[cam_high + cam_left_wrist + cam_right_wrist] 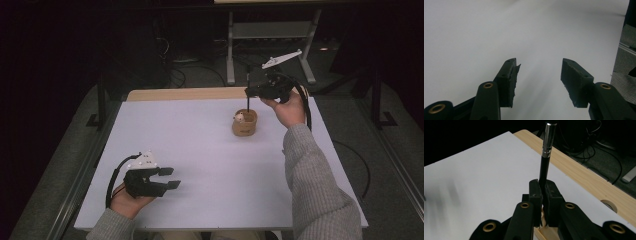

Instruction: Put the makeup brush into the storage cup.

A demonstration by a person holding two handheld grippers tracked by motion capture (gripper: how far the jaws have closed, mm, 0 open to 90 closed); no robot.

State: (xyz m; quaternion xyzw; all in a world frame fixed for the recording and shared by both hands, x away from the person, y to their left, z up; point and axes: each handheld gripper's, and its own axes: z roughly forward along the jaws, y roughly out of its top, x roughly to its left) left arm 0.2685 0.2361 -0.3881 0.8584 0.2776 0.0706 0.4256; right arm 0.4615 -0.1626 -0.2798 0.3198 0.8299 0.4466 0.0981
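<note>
In the high view, the right tool (248, 92) hovers over the far right part of the white worktop (210, 150), clenched on a slim black pen (248, 95) that stands nearly upright. The pen's lower end reaches down into a small wooden cup (244, 123), which sits on the worktop just below the tool. Something pale and rounded (239, 118) lies at the cup's left rim; what it is cannot be told. Holding the pen vertical directly above the cup suits passing it through the opening without knocking the rim, though whether it is going in or coming out cannot be judged here. The left tool (172, 178) rests low near the front left edge, well apart from the cup, jaws spread, apparently parked out of the way.

In the left gripper view, the left tool (539, 75) is released: its two dark pads stand wide apart with nothing between them but bare white worktop (499, 30). It holds nothing and touches nothing.

In the right gripper view, the right tool (543, 192) has its pads pressed together on the pen (545, 167), gripping the black barrel below a silver band, with the rest rising above. Gripping mid-barrel keeps the pen steady and plumb. A sliver of the wooden cup (544, 230) shows beneath the jaws, so the tool sits right over it.
</note>
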